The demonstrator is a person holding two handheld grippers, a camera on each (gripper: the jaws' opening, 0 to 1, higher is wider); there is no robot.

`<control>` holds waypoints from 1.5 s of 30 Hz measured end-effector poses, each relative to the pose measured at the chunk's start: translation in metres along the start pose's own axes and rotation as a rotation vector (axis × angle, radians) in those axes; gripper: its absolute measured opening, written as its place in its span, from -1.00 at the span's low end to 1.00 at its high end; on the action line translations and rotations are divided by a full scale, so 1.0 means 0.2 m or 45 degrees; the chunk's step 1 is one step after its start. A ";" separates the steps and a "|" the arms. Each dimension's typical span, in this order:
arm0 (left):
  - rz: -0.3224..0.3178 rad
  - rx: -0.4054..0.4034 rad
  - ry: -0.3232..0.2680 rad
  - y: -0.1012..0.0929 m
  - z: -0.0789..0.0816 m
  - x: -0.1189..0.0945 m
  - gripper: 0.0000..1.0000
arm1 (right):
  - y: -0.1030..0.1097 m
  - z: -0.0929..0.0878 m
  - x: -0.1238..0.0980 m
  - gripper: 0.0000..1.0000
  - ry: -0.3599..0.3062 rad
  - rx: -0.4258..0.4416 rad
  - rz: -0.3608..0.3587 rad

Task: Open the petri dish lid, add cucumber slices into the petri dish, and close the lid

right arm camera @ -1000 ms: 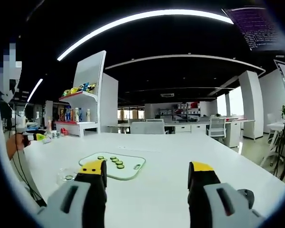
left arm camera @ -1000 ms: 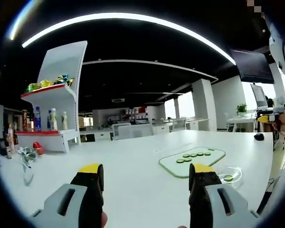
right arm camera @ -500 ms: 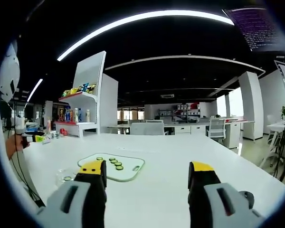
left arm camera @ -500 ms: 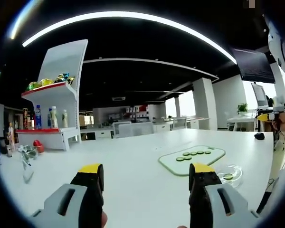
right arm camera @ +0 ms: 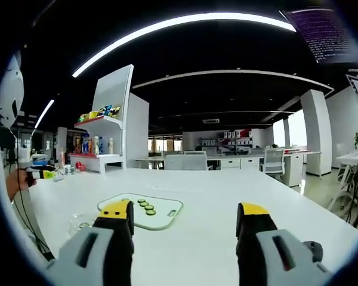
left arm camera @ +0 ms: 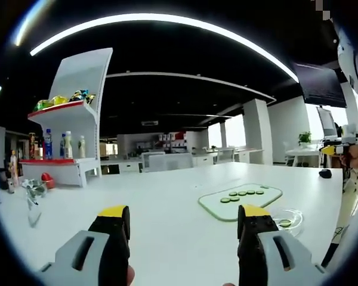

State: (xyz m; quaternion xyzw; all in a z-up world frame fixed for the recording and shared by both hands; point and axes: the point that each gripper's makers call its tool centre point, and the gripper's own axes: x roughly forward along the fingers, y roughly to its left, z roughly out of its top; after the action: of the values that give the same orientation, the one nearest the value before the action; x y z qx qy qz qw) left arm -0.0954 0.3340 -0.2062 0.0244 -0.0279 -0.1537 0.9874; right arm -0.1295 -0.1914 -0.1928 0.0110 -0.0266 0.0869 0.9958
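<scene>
In the left gripper view, the left gripper point(left arm camera: 182, 229) is held above a white tabletop point(left arm camera: 161, 196), its two yellow-tipped black jaws standing wide apart with nothing between them. A pale green cutting board point(left arm camera: 240, 200) lies flat on the tabletop ahead and to the right of the jaws, carrying a group of cucumber slices point(left arm camera: 243, 195) in two short rows. Just beside the board, nearer the tabletop's edge, sits the clear petri dish point(left arm camera: 286, 219), partly hidden behind the right-hand jaw; one green slice shows inside it. Whether the lid is on the dish cannot be told. At the far right of this view a hand holds a yellow-tipped tool; it is too small to judge.

In the right gripper view, the right gripper point(right arm camera: 183, 229) is likewise raised over the tabletop point(right arm camera: 227, 196), jaws spread wide and holding nothing. The cutting board point(right arm camera: 148, 210) lies ahead and to the left, with the cucumber slices point(right arm camera: 144, 206) on it. The petri dish point(right arm camera: 82, 223) rests to the left of the board, close to the left-hand jaw, near the tabletop's edge.

A white display shelf point(left arm camera: 68, 134) with bottles and packets stands beyond the tabletop, well apart from the board. Office desks and chairs occupy the background.
</scene>
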 end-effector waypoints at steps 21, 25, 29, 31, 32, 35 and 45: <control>-0.028 -0.004 -0.010 -0.05 0.01 -0.01 0.48 | 0.03 0.01 -0.01 0.38 -0.002 0.002 0.006; -0.027 -0.005 -0.015 -0.04 0.02 -0.01 0.48 | 0.03 0.01 -0.02 0.38 -0.004 0.000 0.002; -0.026 -0.006 -0.018 -0.05 0.02 -0.01 0.47 | 0.02 0.02 -0.03 0.38 -0.006 0.000 -0.004; -0.030 -0.006 -0.017 -0.05 0.02 -0.01 0.47 | 0.03 0.02 -0.04 0.38 -0.004 0.002 -0.002; -0.033 -0.005 -0.016 -0.06 0.02 -0.01 0.47 | 0.03 0.01 -0.04 0.38 -0.004 0.003 0.001; -0.038 -0.003 -0.020 -0.07 0.02 -0.01 0.47 | 0.03 0.01 -0.04 0.38 -0.001 0.002 0.003; -0.035 -0.001 -0.032 -0.07 0.04 -0.02 0.47 | 0.03 0.02 -0.06 0.38 -0.010 0.008 -0.003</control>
State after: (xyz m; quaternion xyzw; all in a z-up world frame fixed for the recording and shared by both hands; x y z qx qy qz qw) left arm -0.1034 0.3221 -0.1993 0.0223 -0.0400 -0.1678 0.9848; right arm -0.1417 -0.1873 -0.1897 0.0144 -0.0303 0.0857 0.9958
